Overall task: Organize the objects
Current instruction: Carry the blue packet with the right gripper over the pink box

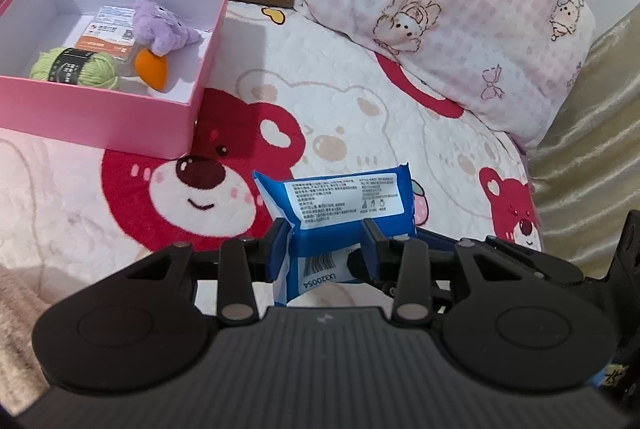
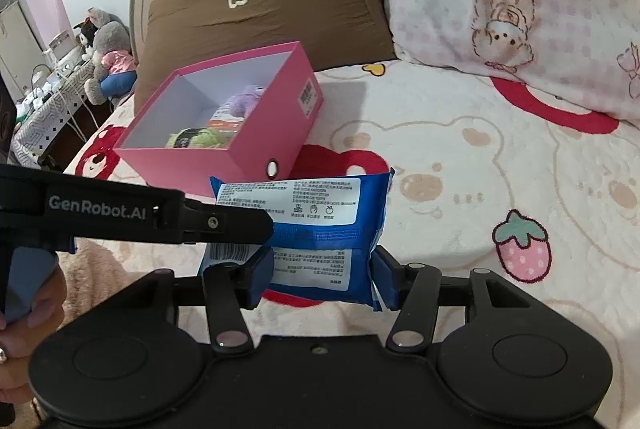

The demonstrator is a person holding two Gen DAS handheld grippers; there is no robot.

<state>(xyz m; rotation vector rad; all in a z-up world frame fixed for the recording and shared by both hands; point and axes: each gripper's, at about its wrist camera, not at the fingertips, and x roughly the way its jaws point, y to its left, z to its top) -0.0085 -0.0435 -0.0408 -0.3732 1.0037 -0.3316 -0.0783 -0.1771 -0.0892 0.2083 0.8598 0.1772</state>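
A blue wipes packet (image 1: 344, 205) with a white printed label hangs above the bear-print bedspread (image 1: 360, 101), gripped from two sides. My left gripper (image 1: 324, 233) is shut on its lower edge by the barcode. In the right wrist view the blue wipes packet (image 2: 316, 213) sits between the pads of my right gripper (image 2: 322, 261), which press on both of its sides; the left gripper's black finger (image 2: 224, 221) reaches in from the left. An open pink box (image 1: 100, 117) stands to the upper left, holding a purple plush (image 1: 160, 25), green yarn (image 1: 76, 67), an orange piece (image 1: 154, 71) and a card pack (image 1: 108, 37).
A brown cushion (image 2: 260, 1) stands behind the pink box (image 2: 280, 117), with a pink checked pillow (image 1: 460, 13) to its right. Gold fabric (image 1: 592, 133) borders the bed's right side. A side table with plush toys (image 2: 104, 57) is off the bed's left. A person's hand (image 2: 36, 309) holds the left gripper.
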